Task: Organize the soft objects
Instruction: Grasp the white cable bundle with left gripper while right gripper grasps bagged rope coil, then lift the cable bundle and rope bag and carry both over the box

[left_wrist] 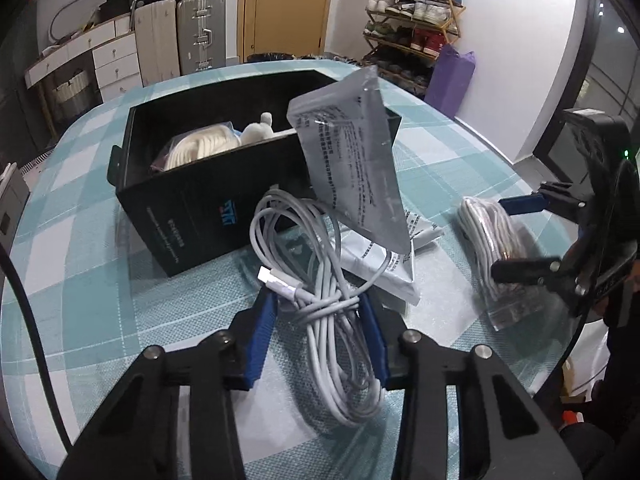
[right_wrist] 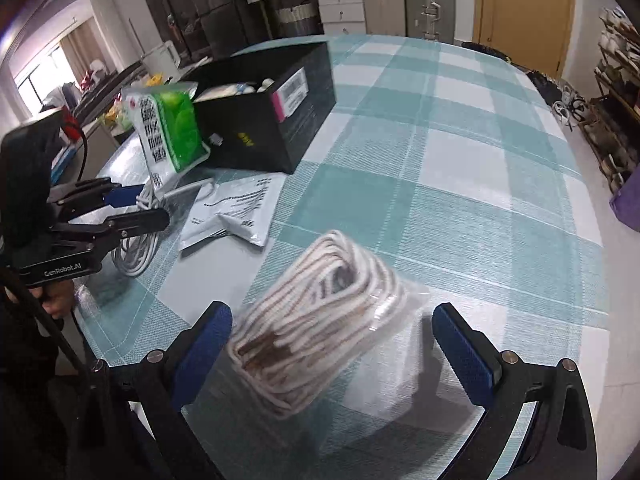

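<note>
Table (right_wrist: 460, 128) w/ checked cloth is seen beyond both sets of jaws. Black box (left_wrist: 208, 216) is set just ahead of left gripper (left_wrist: 320, 312), rope and soft items inside. Bagged rope (right_wrist: 316, 332) is lying between the spread, released jaws of right gripper (right_wrist: 332, 344), pads not touching. White cable (left_wrist: 332, 320) is clenched in left jaws; silver pouch (left_wrist: 352, 168) is standing tilted just beyond them, flat packet (right_wrist: 236, 212) beside.

L gripper (left_wrist: 320, 312) was clamped on a coiled white cable (left_wrist: 320, 280) w/ a silver pouch (left_wrist: 352, 168) standing up from the bundle. Behind: black box (left_wrist: 200, 208) holding rope. R gripper (left_wrist: 524, 236) hung by a bagged cord (left_wrist: 492, 248), jaws apart.
</note>
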Tool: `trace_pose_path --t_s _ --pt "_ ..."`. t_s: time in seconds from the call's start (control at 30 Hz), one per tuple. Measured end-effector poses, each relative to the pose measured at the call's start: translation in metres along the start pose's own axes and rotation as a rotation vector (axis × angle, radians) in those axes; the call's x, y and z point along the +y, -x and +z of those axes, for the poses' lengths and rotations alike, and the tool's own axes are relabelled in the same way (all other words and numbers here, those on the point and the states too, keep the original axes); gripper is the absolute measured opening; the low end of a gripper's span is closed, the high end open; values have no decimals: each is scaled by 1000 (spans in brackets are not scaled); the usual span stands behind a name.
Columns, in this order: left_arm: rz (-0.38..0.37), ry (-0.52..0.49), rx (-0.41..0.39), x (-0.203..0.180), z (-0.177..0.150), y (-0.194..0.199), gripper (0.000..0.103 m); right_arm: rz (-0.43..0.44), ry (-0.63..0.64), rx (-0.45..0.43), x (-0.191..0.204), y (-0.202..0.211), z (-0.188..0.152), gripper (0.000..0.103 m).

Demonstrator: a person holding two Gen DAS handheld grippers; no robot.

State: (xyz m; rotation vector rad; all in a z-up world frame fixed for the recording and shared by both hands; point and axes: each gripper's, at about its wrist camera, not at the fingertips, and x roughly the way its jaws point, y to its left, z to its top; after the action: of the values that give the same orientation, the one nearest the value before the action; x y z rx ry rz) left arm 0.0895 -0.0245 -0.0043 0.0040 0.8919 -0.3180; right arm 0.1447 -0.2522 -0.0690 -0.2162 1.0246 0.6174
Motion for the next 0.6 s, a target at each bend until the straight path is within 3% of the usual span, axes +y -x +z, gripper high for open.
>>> trace_pose_path --t_s 0.1,0.47,0.6 --pt "-6 5 -16 2 1 6 39 0 28 10 12 -6 2 101" --pt "-14 4 -61 8 -1 23 39 -48 97 -19 33 -11 7 63" --pt "2 -14 -56 5 2 24 39 -48 116 -30 35 -9 7 55"
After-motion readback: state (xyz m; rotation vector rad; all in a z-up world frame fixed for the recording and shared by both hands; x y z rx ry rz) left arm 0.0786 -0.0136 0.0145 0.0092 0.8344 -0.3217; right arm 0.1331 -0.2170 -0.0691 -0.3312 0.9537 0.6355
